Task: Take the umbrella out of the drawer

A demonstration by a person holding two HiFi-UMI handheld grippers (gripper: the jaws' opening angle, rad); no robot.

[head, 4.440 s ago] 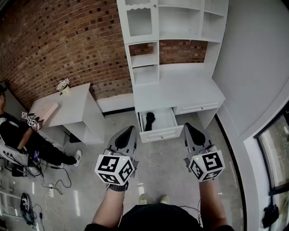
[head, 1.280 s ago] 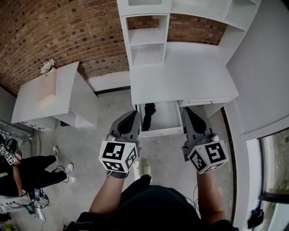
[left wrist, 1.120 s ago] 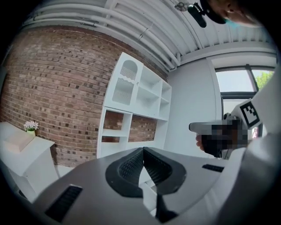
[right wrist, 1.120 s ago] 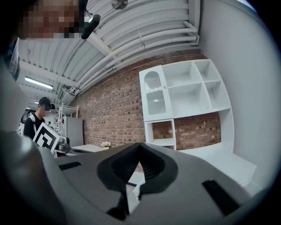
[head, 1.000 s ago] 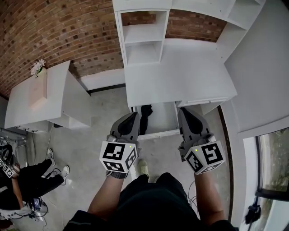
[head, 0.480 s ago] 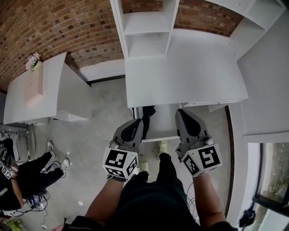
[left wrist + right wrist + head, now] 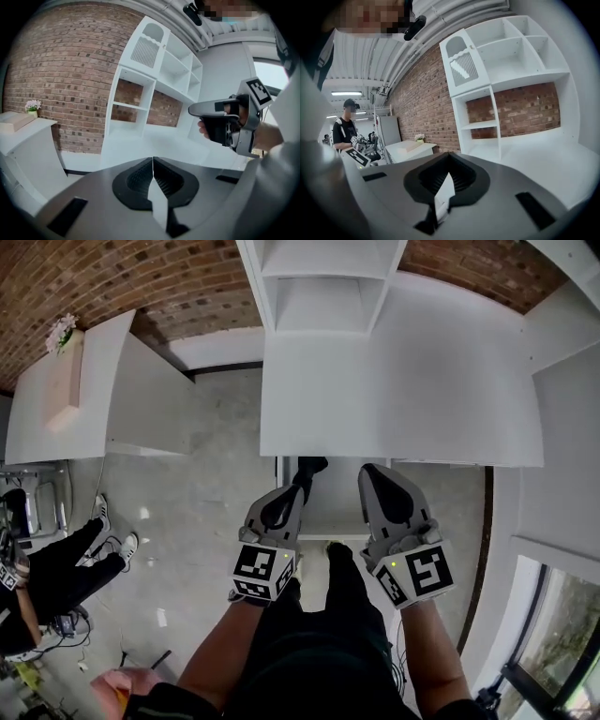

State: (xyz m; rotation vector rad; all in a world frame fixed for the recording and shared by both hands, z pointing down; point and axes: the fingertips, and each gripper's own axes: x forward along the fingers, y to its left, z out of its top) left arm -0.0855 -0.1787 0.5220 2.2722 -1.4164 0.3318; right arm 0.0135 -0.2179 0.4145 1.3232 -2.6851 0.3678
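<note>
The black umbrella [image 7: 309,468] lies in the left part of the open white drawer [image 7: 334,501], which sticks out from under the desk top's front edge; only its near end shows. My left gripper [image 7: 298,491] [image 7: 153,161] is shut and empty, its tip just over the umbrella's near end as the head view shows it; whether they touch I cannot tell. My right gripper [image 7: 366,470] [image 7: 449,157] is also shut and empty, above the drawer's right side. Both gripper views look over the desk top, so neither shows the umbrella.
The white desk top [image 7: 403,381] and its shelf unit [image 7: 323,287] stand against a brick wall. A white side table [image 7: 56,409] with a flower pot [image 7: 62,332] is to the left. A seated person [image 7: 37,568] is at far left. My shoe [image 7: 335,547] is by the drawer front.
I have come closer to the desk and both grippers have dropped toward the drawer. The desk top now hides most of the drawer. Both jaws stay shut.
</note>
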